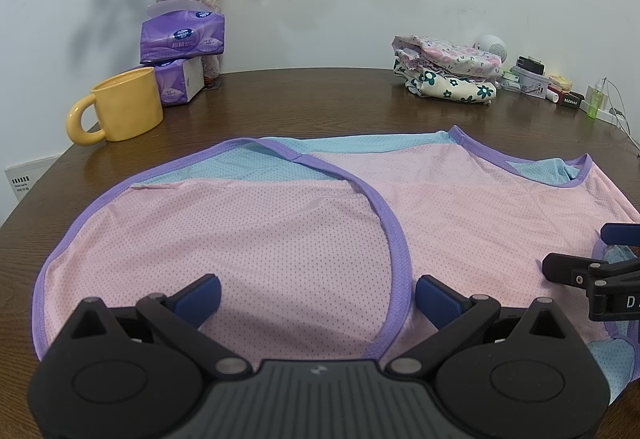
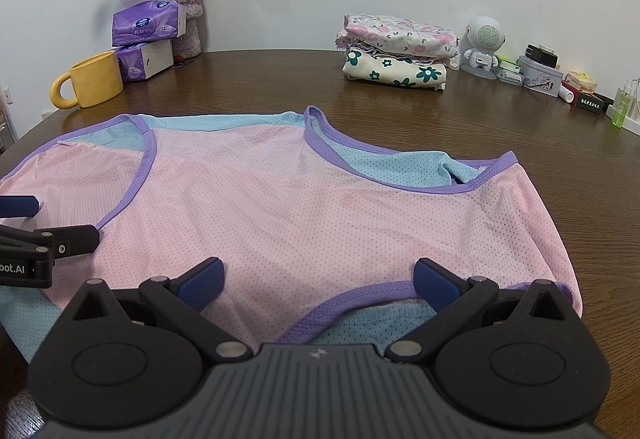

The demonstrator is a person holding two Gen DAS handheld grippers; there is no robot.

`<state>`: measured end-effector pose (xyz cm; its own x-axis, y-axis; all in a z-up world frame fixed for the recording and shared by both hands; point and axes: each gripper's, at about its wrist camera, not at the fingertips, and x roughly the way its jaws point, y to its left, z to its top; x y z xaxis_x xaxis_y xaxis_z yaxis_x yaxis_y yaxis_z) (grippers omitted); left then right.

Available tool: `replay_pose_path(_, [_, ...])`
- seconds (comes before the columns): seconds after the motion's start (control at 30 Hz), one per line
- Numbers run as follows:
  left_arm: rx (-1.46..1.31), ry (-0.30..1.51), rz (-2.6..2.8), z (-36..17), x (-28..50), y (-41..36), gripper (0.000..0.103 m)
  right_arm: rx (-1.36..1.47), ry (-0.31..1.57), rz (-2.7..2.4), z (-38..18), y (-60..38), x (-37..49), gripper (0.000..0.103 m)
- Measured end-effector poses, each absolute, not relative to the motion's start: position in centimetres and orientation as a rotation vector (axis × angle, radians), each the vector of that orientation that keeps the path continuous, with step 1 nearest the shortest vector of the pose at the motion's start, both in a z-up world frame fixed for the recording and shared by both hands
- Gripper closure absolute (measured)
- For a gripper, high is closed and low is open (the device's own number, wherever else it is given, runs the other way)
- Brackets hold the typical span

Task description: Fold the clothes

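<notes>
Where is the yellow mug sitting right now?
The yellow mug stands upright at the far left of the table in both wrist views, just in front of the stacked purple tissue packs and beyond the pink mesh top.

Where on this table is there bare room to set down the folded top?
Bare wood lies between the yellow mug and the folded floral stack, beyond the pink mesh top. The far right corner is crowded with small items.
</notes>
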<state>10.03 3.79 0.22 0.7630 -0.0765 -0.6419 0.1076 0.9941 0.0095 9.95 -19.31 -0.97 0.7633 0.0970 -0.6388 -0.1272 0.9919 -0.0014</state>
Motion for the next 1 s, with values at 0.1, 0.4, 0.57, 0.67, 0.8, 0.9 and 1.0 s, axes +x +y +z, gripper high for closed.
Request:
replay_pose_path(0.1, [0.047,0.696,-0.1,0.2,10.1,3.8,0.0,-0.045,0.692,0.122,-1.0,-19.3,9.9,0.001])
replay_pose_path(0.4, [0.043,0.696,-0.098,0.2,10.0,3.9,0.0,-0.044,0.691,0.12,-1.0,-19.3,10.0,0.001])
replay_pose_path(0.57, [-0.014,0.646,-0.094,1.5,9.2,5.5,0.0,-0.003,0.645,0.113,-0.3,-20.1,9.5,0.0])
replay_pose_path(0.67, [-0.012,0.597,-0.054,2.9,8.6,7.8,0.0,0.011,0.573,0.102,1.1,-21.3,8.6,0.0])
replay_pose_path(0.8, [-0.005,0.596,0.055,3.6,9.0,12.4,0.0,-0.006,0.579,0.08,2.5,-24.2,8.9,0.0])
replay_pose_path(0.9, [-0.034,0.632,0.098,3.9,10.6,16.0,0.002,0.038,0.628,0.063,2.9,-26.7,10.2,0.001])
replay_pose_path(1.0, [-0.049,0.66,0.077,4.8,12.7,17.8,0.005,0.066,0.676,0.053,3.2,-28.3,12.0,0.001])
